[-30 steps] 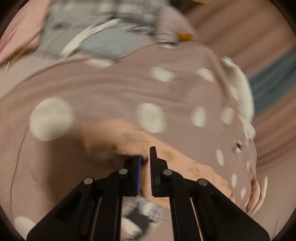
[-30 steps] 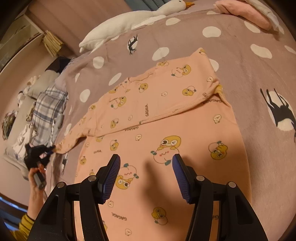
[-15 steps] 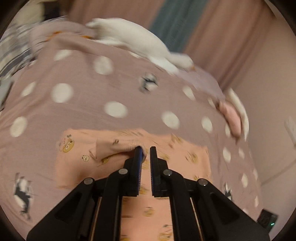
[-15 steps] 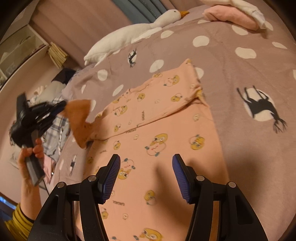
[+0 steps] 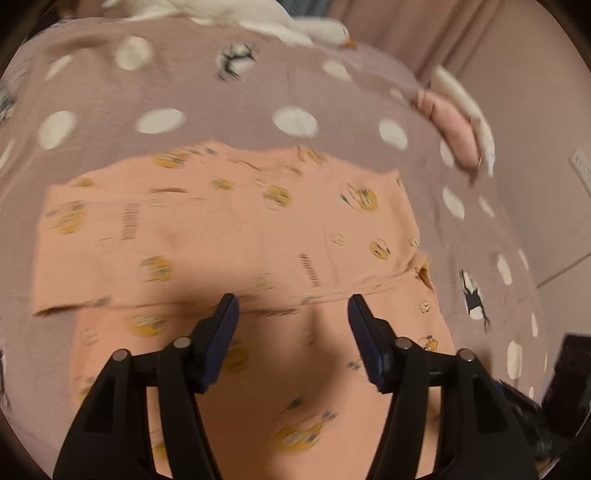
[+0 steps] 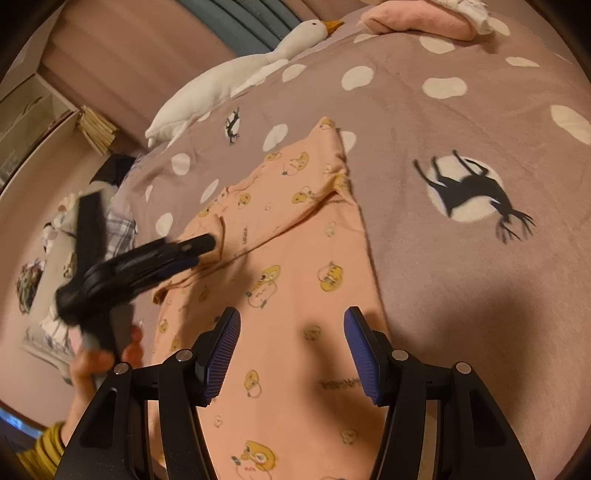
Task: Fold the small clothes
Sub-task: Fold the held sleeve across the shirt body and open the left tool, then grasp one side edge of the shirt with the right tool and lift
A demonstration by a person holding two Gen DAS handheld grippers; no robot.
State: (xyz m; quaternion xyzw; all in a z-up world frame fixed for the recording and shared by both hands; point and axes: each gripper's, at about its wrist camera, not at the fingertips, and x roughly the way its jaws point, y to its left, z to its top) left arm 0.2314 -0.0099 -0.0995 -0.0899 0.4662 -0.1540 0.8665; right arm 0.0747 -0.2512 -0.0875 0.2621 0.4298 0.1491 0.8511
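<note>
A small peach garment (image 5: pixel 258 236) printed with yellow cartoon figures lies flat on the bedspread; its sleeves are folded across the chest. My left gripper (image 5: pixel 291 314) hovers over the folded sleeve edge, its jaws opening with nothing between them. In the right wrist view the same garment (image 6: pixel 295 266) stretches away from me, and the left gripper (image 6: pixel 201 247) shows as a black tool over the garment's left side, held by a hand (image 6: pixel 99 358). My right gripper (image 6: pixel 291 332) stands open above the garment's lower body, empty.
The mauve bedspread (image 6: pixel 461 110) has white dots and black animal prints. A white goose plush (image 6: pixel 240 74) lies along the far edge and a folded pink cloth (image 6: pixel 417 22) at the far right. Plaid clothes (image 6: pixel 118 229) sit at the left, beyond the bed's edge.
My left gripper carried the left sleeve across onto the chest, then let it go as its jaws parted. The right gripper slid slightly down the garment, still open.
</note>
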